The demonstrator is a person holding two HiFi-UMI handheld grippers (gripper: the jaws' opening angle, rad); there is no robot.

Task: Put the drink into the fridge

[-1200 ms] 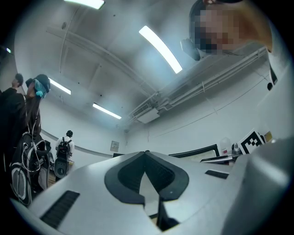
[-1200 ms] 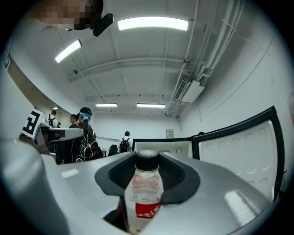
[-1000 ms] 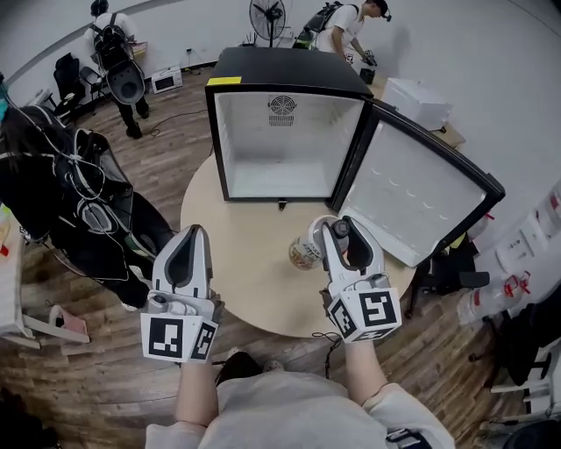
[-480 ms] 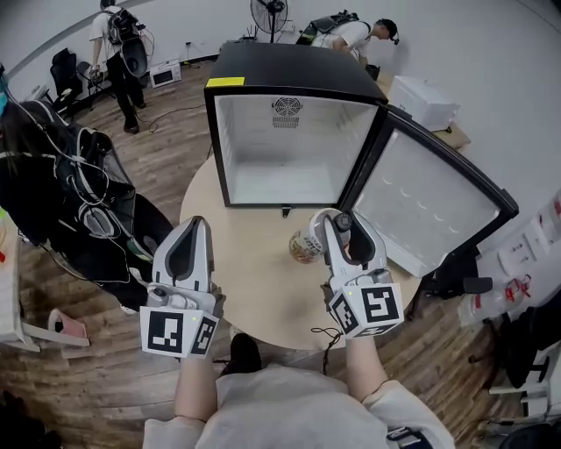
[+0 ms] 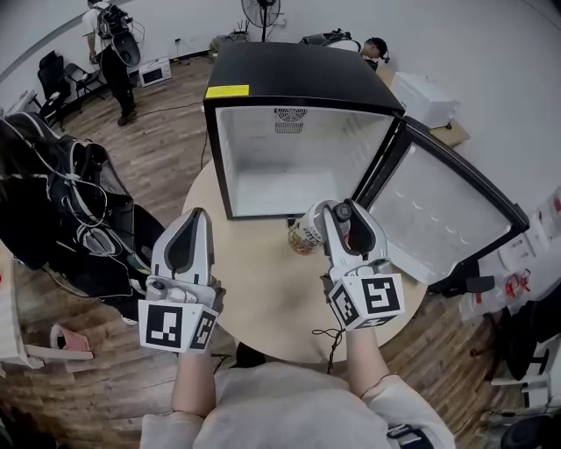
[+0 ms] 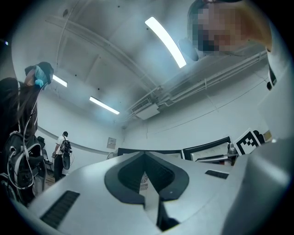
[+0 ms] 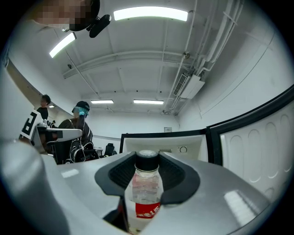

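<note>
The drink is a clear bottle (image 5: pixel 306 235) with a black cap and a red label, and my right gripper (image 5: pixel 328 213) is shut on it. It hangs over the round wooden table (image 5: pixel 254 272), just in front of the black mini fridge (image 5: pixel 298 79). The fridge's white inside (image 5: pixel 285 167) holds nothing, and its door (image 5: pixel 443 219) is swung open to the right. In the right gripper view the bottle (image 7: pixel 146 193) stands upright between the jaws with the fridge opening (image 7: pixel 172 147) beyond it. My left gripper (image 5: pixel 194 217) is shut on nothing, over the table's left side.
A chair piled with black bags and cables (image 5: pixel 61 202) stands left of the table. A white box (image 5: pixel 421 96) sits behind the fridge door. A standing person (image 5: pixel 110 44) and a fan (image 5: pixel 260 13) are at the far wall. A thin cable (image 5: pixel 331 338) hangs off the table's near edge.
My right gripper has carried the bottle forward, closer to the fridge opening. The view has moved nearer the fridge, and the left gripper has kept its place beside the right.
</note>
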